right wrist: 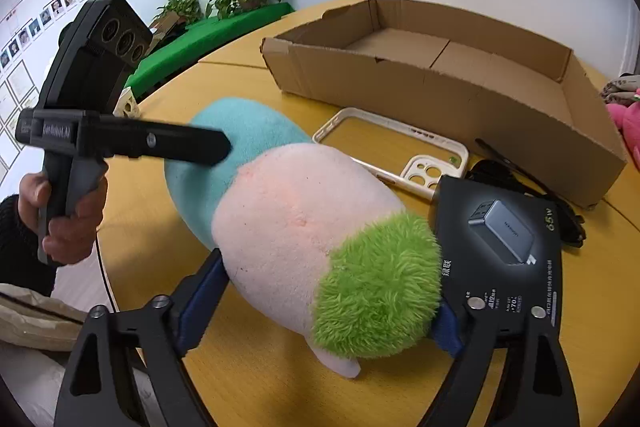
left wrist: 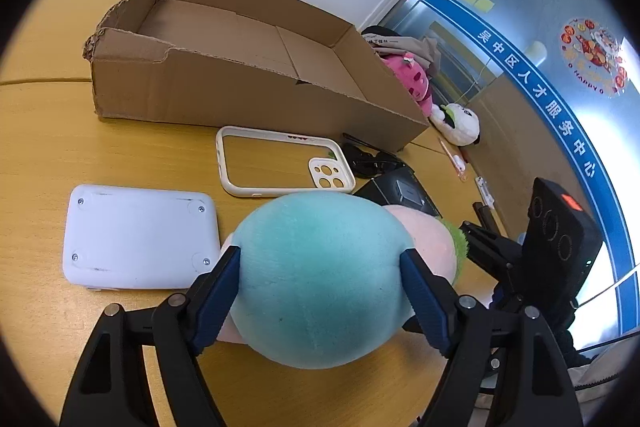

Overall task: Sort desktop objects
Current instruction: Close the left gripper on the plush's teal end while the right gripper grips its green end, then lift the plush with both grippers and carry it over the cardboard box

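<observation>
1. The plush toy [right wrist: 304,223] lay on the wooden tabletop [left wrist: 48,155], teal at one end, pale pink in the middle, with a green fuzzy patch at the other end.
2. The left tongs [left wrist: 320,259] were closed around the toy's teal end, one blue pad [left wrist: 218,297] pressed into each side of it.
3. The right tongs [right wrist: 320,291] straddled the toy at its pink and green end. Their fingers touched the fabric on both sides, but the toy hid the tips, so I could not tell whether the grip was firm.
4. Beyond the toy stood the cardboard box [left wrist: 256,87], open at the top and with one torn corner.
5. A cream phone case [left wrist: 280,163] lay flat between the toy and the box, just beside the toy.
6. A white rectangular device [left wrist: 140,239] with four screws sat just beside the toy's teal end, seen from the left wrist.
7. A black charger box [right wrist: 504,247] touched the toy's green end, and black cables [right wrist: 560,203] lay between it and the cardboard box.
8. Beyond the cardboard box's far end were a pink plush [left wrist: 412,79] and a white plush [left wrist: 460,123].
</observation>
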Tool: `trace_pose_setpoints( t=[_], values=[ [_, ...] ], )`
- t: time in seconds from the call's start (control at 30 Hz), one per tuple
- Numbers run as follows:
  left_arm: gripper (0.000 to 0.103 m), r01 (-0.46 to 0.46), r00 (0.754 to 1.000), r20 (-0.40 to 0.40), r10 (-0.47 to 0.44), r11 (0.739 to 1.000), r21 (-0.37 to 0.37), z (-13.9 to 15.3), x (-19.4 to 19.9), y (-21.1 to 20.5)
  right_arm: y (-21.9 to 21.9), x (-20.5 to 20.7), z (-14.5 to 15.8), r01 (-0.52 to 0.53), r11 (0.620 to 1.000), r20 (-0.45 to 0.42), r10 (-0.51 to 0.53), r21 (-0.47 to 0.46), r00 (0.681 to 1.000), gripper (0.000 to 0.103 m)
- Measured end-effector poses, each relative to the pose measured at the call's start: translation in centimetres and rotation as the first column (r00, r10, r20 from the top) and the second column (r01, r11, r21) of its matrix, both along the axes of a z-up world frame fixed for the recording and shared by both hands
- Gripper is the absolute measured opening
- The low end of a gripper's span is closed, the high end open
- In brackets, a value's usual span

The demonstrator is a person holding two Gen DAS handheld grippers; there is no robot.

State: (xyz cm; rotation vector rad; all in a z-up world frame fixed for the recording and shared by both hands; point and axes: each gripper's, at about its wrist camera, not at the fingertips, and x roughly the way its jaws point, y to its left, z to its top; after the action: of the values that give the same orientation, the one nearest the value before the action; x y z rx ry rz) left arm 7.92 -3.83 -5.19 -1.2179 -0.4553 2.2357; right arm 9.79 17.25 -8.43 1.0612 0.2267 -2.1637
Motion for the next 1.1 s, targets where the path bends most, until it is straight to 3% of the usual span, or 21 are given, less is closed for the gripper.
trace_pose_setpoints(
  t=[0.13, 0.27, 0.6, 0.8, 1.1],
  values=[
    [0.070, -0.013, 1.000, -0.019, 0.013, 1.000, 0.005, 1.1, 0.5, 0.0, 0.2, 0.6, 0.9, 0.017, 0.999, -0.021, -0.018, -0.034, 1.000, 0.087],
    [0.070, -0.043, 0.993, -0.106, 0.043, 0.999, 0.004, 3.7, 1.6, -0.2, 0.4, 0.8, 3.5, 0.023, 0.995, -0.063, -0.029, -0.101, 0.998, 0.087],
    [0.070, -0.110, 0.952, -0.295, 0.086, 0.992, -0.065, 10.6, 2.0, -1.0, -1.4, 0.2, 9.8, -0.051, 0.987, -0.220, 0.016, -0.151, 0.975, 0.087],
    [0.070, -0.105, 0.910, -0.411, 0.058, 0.990, -0.092, 14.9, 0.0, -0.5, -1.8, -1.9, 13.6, -0.050, 0.987, -0.291, 0.004, -0.150, 0.957, 0.087],
    [0.070, -0.105, 0.812, -0.582, 0.035, 0.991, -0.087, 23.2, -4.9, -0.6, -2.9, -6.0, 21.5, -0.029, 0.989, -0.438, -0.039, -0.148, 0.898, 0.087]
  ],
)
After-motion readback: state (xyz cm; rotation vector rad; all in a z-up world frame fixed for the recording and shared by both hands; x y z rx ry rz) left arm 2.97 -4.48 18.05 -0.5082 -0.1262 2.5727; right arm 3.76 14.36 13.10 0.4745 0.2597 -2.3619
